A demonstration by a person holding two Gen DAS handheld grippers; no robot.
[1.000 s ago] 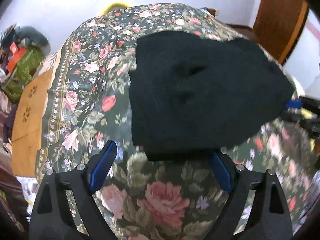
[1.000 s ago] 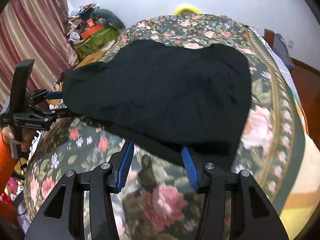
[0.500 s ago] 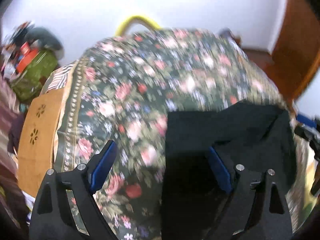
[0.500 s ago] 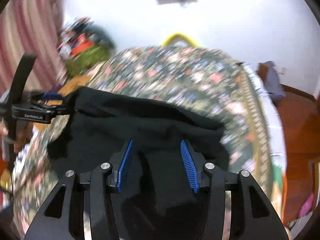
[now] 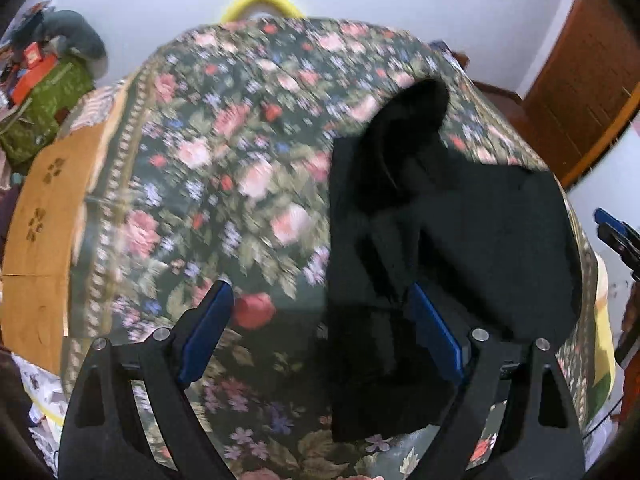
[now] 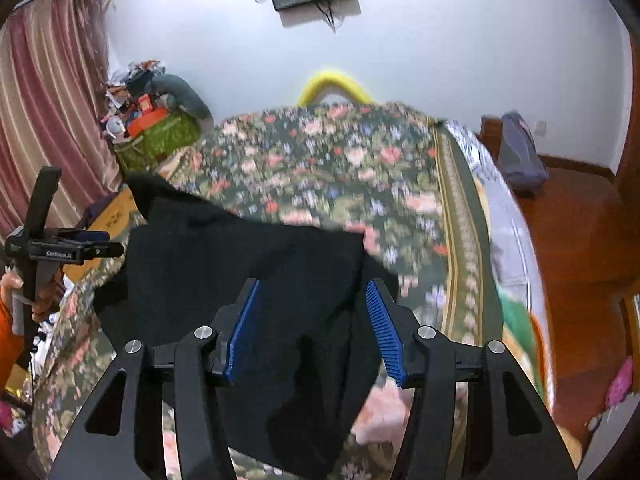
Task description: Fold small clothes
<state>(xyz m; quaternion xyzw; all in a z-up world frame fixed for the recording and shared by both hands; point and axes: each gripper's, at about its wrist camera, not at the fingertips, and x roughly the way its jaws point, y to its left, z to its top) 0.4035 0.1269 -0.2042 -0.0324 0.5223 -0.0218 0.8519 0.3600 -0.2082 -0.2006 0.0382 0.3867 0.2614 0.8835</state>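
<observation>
Since a second ago the black garment (image 6: 248, 280) has been doubled over on the floral bed (image 5: 224, 184), with the left gripper (image 5: 320, 332) spread wide, the right gripper (image 6: 312, 332) opening around loose fabric, first fold apparently finished.

The garment (image 6: 248, 280) lies on the bed (image 6: 320, 160) near its front edge; a cluttered pile (image 6: 152, 120) sits beyond the bed's far left corner.
</observation>
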